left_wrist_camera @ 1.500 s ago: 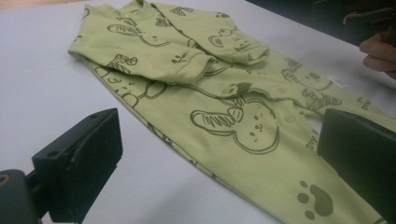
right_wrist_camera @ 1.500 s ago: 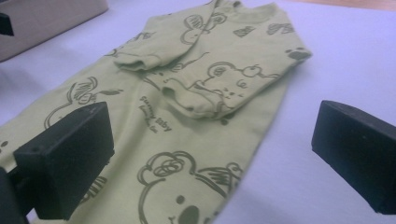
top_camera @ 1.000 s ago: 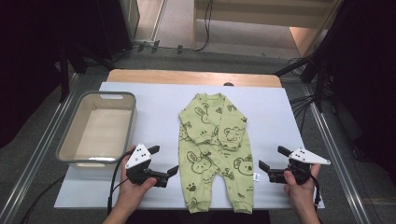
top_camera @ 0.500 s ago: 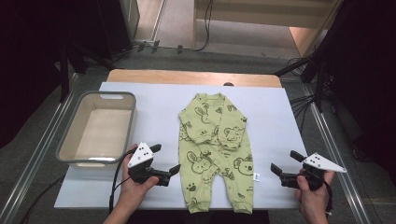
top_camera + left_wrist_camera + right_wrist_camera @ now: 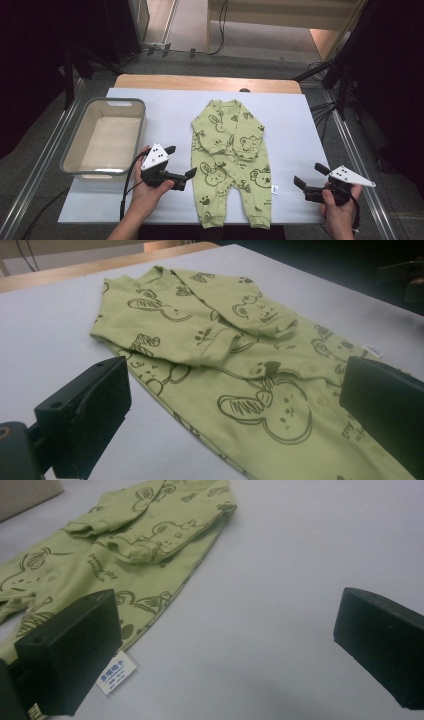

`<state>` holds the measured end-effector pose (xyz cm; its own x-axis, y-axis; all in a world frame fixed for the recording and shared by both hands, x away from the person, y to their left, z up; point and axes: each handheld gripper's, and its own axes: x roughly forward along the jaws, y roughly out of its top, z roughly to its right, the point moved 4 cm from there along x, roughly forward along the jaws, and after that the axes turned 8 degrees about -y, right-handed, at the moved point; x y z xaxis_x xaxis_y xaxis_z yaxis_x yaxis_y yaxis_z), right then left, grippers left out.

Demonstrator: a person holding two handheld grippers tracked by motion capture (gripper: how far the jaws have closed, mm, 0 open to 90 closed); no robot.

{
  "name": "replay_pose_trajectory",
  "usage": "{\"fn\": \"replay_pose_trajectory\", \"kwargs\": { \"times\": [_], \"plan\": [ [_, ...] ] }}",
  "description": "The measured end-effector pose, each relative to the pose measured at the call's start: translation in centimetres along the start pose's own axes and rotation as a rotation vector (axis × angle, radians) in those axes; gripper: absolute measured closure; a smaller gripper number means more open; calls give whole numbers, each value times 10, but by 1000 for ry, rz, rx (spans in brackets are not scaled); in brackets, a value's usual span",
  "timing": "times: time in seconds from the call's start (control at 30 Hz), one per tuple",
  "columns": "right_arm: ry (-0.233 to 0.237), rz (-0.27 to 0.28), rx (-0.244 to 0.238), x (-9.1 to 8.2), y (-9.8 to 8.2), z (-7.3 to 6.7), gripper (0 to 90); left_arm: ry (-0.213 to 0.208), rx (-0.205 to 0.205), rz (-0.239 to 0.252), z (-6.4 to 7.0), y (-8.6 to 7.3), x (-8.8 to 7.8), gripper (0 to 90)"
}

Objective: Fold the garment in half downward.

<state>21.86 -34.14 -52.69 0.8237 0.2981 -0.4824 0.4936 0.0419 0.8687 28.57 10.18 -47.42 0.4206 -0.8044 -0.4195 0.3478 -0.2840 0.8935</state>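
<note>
A light green baby onesie with dark animal prints lies flat in the middle of the white table cover, both sleeves folded across its chest. My left gripper is open at the onesie's left edge, level with its waist; in the left gripper view the jaws stand wide over the onesie. My right gripper is open over bare cover to the right of the legs, apart from the cloth. In the right gripper view the onesie lies to the left, its white label beside the left jaw.
A grey plastic bin stands at the table's left side, close to my left hand. A wooden edge runs along the far side. Metal rails flank the table.
My right gripper has drawn to the right, away from the onesie's legs. My left gripper has shifted slightly forward along the onesie's left edge. The onesie has not moved.
</note>
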Motion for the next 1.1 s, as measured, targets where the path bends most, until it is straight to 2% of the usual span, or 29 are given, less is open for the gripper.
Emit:
{"fn": "replay_pose_trajectory", "kwargs": {
  "times": [0.23,0.4,0.47,0.6,0.83,1.1],
  "plan": [
    [4,0,-6,0,-2,0,0,-21,-4,14,2,14,11,0],
    [4,-11,-15,3,-3,-1,0,-28,7,3,1,24,21,0],
    [7,-10,-26,4,-3,-1,0,-26,9,5,-1,28,25,0],
    [10,-14,-28,6,-3,-1,0,-25,-6,11,-8,37,32,0],
    [11,-9,-25,6,-2,1,0,-26,-8,11,-16,47,44,0],
    [11,-7,-25,4,-2,0,0,-20,-4,-4,-24,57,55,0]
  ]
}}
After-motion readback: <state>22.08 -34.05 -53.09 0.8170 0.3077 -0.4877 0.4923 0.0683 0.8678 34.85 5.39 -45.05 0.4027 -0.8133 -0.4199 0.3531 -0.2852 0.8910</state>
